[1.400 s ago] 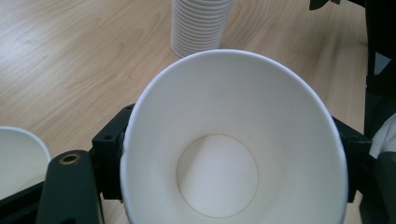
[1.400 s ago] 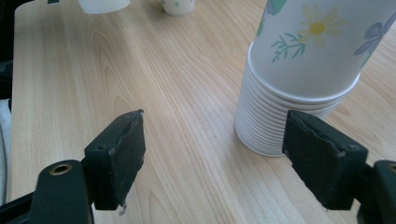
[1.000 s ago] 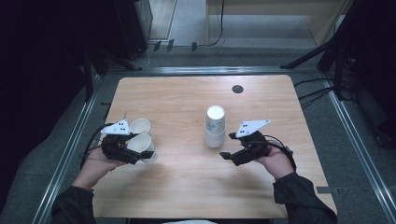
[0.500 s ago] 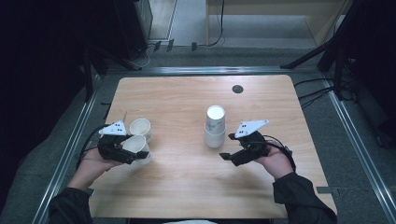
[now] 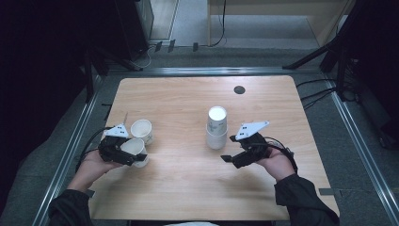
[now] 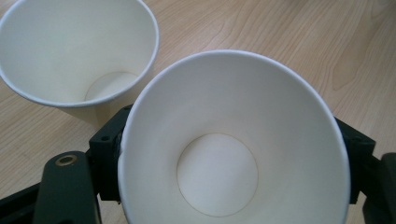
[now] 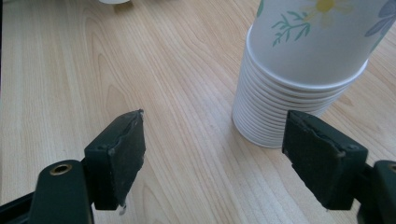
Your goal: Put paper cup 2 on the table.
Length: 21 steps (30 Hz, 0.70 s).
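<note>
Over the last second the left gripper [image 5: 123, 151] has drawn its paper cup [image 5: 135, 149] a little toward the desk's near edge, away from the second loose cup [image 5: 141, 131], which has kept its place near the left edge. In the earlier high views the two cups sat closer together; now a clearer offset shows between them, though in the left gripper view their rims still look touching or nearly so, and I cannot tell which. I read this as one cup being separated from its neighbour, or settled into its own spot beside it, so the work of laying out single cups from the stack looks under way rather than done. The left gripper's jaws are closed on the held cup [image 6: 233, 154], pressing its wall from both sides, mouth up, with its bare white bottom visible. The right gripper [image 5: 237, 149] has not moved: it rests low over the desk just beside the stack of floral paper cups [image 5: 217, 128], which stands upside down near the middle of the desk. Its jaws stand wide apart and hold nothing; in the right gripper view the stack [image 7: 299, 70] rises just beyond the right-hand jaw, apart from it.
</note>
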Motion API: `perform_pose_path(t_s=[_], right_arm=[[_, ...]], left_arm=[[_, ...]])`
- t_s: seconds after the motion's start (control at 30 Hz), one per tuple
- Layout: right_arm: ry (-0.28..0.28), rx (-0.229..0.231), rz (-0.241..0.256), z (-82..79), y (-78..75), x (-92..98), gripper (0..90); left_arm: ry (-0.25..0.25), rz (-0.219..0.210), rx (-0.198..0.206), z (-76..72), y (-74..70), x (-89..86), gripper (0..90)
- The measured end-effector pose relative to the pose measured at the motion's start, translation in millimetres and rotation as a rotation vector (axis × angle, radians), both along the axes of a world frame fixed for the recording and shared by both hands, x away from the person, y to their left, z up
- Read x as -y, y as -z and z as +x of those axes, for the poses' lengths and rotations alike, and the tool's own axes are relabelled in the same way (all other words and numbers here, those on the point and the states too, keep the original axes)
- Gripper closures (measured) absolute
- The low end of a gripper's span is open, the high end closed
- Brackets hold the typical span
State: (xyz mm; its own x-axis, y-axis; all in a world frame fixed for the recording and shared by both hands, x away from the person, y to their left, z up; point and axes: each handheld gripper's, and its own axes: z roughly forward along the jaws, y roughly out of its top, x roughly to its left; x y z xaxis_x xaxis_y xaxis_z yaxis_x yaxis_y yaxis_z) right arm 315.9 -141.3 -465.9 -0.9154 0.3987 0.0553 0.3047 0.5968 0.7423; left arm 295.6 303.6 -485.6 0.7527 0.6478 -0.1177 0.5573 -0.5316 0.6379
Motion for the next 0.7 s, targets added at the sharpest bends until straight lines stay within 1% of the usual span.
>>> perform_pose_path(t_s=[0.1, 0.17, 0.23, 0.33, 0.57, 0.7], right_arm=[[0.003, -0.003, -0.001, -0.2, 0.3, -0.3, 21.8], [0.000, -0.004, -0.002, -0.3, 0.3, -0.4, 21.8], [0.000, -0.004, -0.002, -0.3, 0.3, -0.5, 21.8], [-0.001, -0.002, -0.001, -0.4, 0.2, -0.4, 21.8], [0.002, -0.005, -0.003, 0.0, 0.2, -0.2, 21.8], [-0.001, -0.004, -0.004, -0.1, 0.4, -0.4, 21.8]], left_arm=[[-0.002, 0.019, -0.002, 0.8, 2.2, 0.9, 20.4], [-0.014, 0.028, 0.000, 1.1, 2.8, 2.2, 19.8], [-0.012, 0.028, 0.001, 1.1, 2.9, 2.8, 19.6], [-0.009, 0.040, -0.007, 1.4, 4.8, 4.1, 19.6], [-0.002, 0.051, -0.020, 1.9, 7.8, 5.5, 19.5], [0.006, 0.062, -0.022, 1.7, 8.8, 6.6, 19.3]])
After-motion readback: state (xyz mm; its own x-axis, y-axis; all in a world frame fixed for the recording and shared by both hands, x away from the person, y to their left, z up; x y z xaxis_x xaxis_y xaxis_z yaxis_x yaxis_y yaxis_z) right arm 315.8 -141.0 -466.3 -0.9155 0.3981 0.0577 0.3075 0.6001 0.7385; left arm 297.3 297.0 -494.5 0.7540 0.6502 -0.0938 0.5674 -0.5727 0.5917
